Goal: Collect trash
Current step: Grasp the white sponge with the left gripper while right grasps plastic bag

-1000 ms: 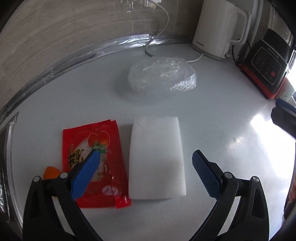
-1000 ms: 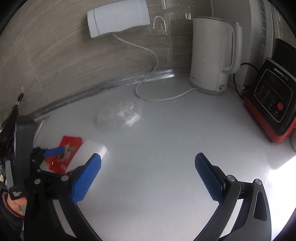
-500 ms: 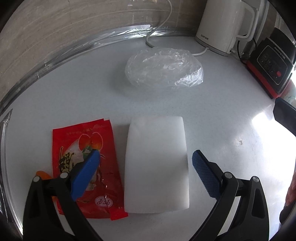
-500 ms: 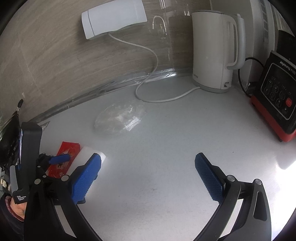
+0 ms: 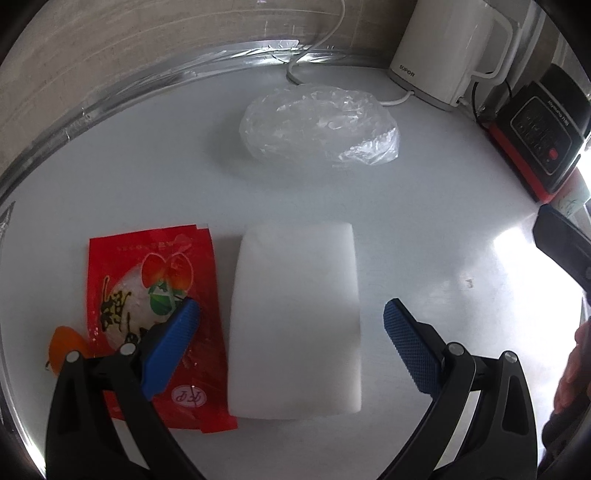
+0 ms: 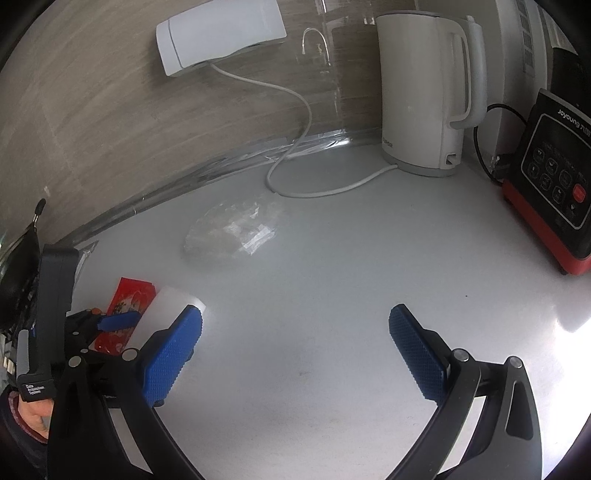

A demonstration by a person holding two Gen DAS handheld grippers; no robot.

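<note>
The left gripper (image 5: 291,339) has its two blue fingers spread wide and holds nothing. It hangs over the white foam block (image 5: 295,321), which sits right between the fingers. The right gripper (image 6: 295,347) is spread wide too, and it holds nothing, with only bare counter under it.

The white counter (image 5: 424,221) is the biggest thing here. At the back stands a tall white kettle (image 6: 424,92) with its white cord (image 6: 295,122) going up to a white box on the wall (image 6: 218,35). Just to the right of the kettle is a black and red cooker (image 6: 554,184).

The trash lies on the counter. A crumpled clear plastic bag (image 5: 321,122) sits in front of the kettle, well apart from the foam block. The foam block lies flat, and a red snack wrapper (image 5: 151,295) lies just beside it on the left. A small orange scrap (image 5: 64,345) peeks out by the wrapper's left side, partly hidden behind the left finger.
</note>
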